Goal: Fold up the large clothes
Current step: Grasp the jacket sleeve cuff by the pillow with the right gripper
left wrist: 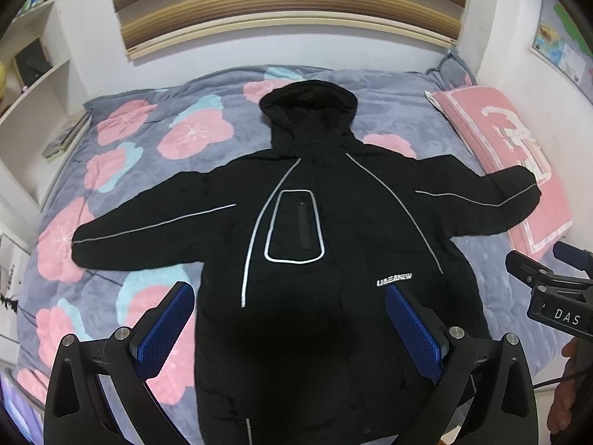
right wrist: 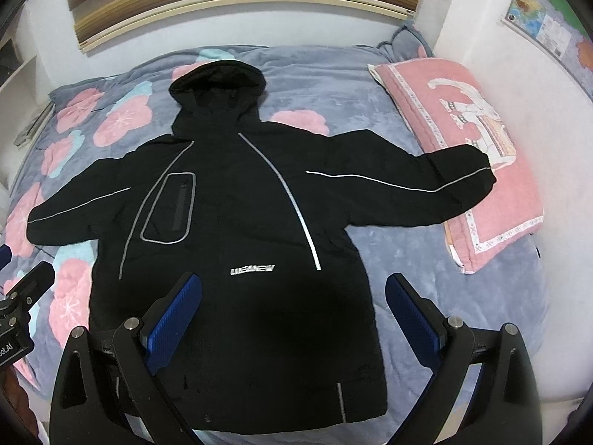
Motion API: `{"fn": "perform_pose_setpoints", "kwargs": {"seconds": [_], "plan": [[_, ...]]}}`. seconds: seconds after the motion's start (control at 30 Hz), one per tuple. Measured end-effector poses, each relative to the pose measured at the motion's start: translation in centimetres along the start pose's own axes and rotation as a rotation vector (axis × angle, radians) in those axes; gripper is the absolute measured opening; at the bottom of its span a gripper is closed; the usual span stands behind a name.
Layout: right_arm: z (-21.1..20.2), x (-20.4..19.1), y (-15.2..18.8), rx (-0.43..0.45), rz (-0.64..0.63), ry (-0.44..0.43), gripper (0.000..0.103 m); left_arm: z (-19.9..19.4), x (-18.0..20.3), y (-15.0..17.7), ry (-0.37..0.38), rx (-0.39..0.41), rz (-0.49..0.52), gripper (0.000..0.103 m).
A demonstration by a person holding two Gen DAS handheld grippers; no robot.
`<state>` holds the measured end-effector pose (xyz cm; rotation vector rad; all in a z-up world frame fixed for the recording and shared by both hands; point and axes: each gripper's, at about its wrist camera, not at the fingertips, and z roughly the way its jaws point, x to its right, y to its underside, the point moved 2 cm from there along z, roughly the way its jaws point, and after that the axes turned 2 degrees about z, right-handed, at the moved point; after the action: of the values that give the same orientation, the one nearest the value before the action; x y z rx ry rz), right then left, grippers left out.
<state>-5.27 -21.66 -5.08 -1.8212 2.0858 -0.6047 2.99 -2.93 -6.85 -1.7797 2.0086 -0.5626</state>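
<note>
A large black hooded jacket (left wrist: 333,222) with reflective grey piping lies flat, front up, on a bed, sleeves spread out to both sides and hood toward the wall. It also shows in the right wrist view (right wrist: 237,204). My left gripper (left wrist: 289,296) is open and empty, hovering above the jacket's lower body. My right gripper (right wrist: 292,289) is open and empty, above the jacket's lower right side. Each gripper shows at the edge of the other's view: the right one (left wrist: 537,274), the left one (right wrist: 26,285).
The bed has a grey quilt with pink flowers (left wrist: 122,170). A pink pillow (left wrist: 507,148) lies at the right; the jacket's right cuff rests on it. White shelves (left wrist: 37,85) stand left of the bed. A wall with blinds (left wrist: 289,3) is behind.
</note>
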Motion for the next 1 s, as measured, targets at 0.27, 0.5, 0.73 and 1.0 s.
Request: {"fn": "perform_pose_setpoints", "kwargs": {"seconds": [0.27,0.5,0.73,1.0], "plan": [[0.9,3.3,-1.7,0.044,0.011,-0.009,0.1,2.2,4.4,-2.9,0.047,-0.002,0.06,0.102],[6.0,11.4,-4.4,0.037,0.166,-0.101,0.1,6.5,9.2,-6.6,0.083,-0.025,0.136,0.102],[15.3,26.2,-7.4,0.011,0.391,-0.033,0.098,15.4,14.6,-10.6,0.121,-0.114,0.182,0.102],[22.1,40.2,-11.0,0.07,0.536,0.066,0.097,24.3,21.2,-14.2,0.135,-0.152,0.282,0.102]]}}
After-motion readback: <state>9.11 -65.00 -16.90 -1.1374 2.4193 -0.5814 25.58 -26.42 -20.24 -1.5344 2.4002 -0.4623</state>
